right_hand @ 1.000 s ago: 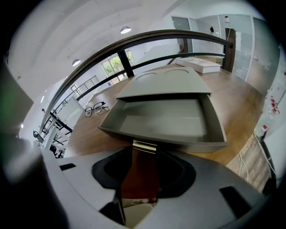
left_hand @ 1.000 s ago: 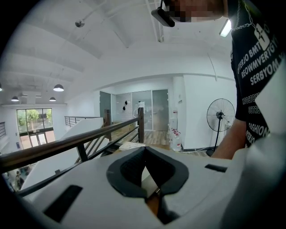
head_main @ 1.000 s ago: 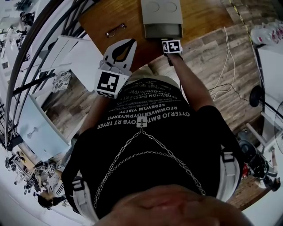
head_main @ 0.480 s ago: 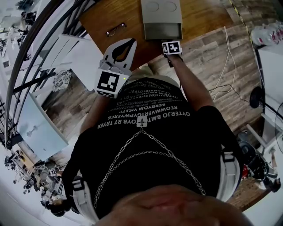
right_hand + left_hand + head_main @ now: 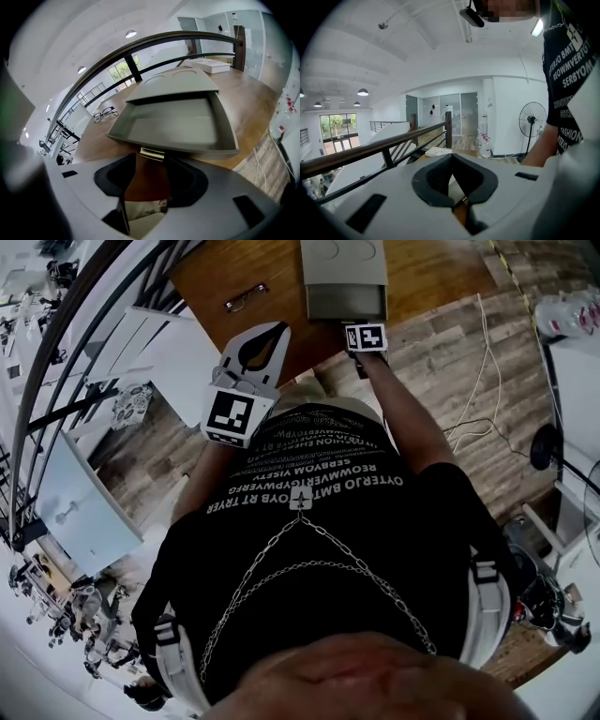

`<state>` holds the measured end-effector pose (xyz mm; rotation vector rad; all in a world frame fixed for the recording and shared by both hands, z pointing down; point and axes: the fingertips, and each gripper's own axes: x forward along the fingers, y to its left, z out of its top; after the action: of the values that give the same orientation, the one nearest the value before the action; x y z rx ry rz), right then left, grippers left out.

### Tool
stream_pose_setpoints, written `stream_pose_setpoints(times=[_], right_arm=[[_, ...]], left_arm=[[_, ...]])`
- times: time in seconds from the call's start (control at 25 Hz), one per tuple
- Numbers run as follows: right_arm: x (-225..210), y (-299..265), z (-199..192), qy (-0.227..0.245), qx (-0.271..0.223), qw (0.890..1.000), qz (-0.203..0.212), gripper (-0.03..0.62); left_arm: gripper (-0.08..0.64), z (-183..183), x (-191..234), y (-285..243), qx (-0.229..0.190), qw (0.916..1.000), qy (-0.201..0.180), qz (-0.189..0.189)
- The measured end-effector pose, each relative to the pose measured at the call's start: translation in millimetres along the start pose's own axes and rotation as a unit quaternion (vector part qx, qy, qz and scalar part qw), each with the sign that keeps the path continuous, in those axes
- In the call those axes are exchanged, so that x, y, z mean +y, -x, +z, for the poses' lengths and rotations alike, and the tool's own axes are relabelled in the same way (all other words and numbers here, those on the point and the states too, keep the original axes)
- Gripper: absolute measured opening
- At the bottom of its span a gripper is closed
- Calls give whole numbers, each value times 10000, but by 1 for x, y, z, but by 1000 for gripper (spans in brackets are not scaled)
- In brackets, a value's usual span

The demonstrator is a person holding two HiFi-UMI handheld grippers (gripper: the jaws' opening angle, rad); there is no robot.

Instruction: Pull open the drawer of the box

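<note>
Wooden table [image 5: 431,277] beside a railing [image 5: 56,371].
Head view: box [image 5: 343,259] just ahead of right gripper [image 5: 360,326], drawer [image 5: 345,304] pulled out.
Left gripper view: left gripper [image 5: 451,159] clenched, empty.
Right gripper view: jaws just opened wider, released; handle [image 5: 152,153] at their tips, not gripped.

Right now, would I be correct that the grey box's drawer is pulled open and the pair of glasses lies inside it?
Not quite: the drawer is pulled open but empty; the pair of glasses lies on the table beside the grey box, as the right gripper view shows.
</note>
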<state>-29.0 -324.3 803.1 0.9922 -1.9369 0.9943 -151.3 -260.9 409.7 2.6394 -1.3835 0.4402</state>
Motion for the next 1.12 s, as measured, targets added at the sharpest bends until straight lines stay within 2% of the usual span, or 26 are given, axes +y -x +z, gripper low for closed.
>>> stream_pose_setpoints(times=[0.28,0.68,1.12], right_arm=[[-2,-3,5,-53,184,9994,-284,180],[-2,-7,4,-770,276,9966,-93,163],[-1,-1,-7,-519,303,9982,-38,161]], left_arm=[[6,-6,-5,11,70,10000,-8,44],[6,-12,-15,19,141,9999,-44,16],[6,-13,-25,21,114,9999,-27,32]])
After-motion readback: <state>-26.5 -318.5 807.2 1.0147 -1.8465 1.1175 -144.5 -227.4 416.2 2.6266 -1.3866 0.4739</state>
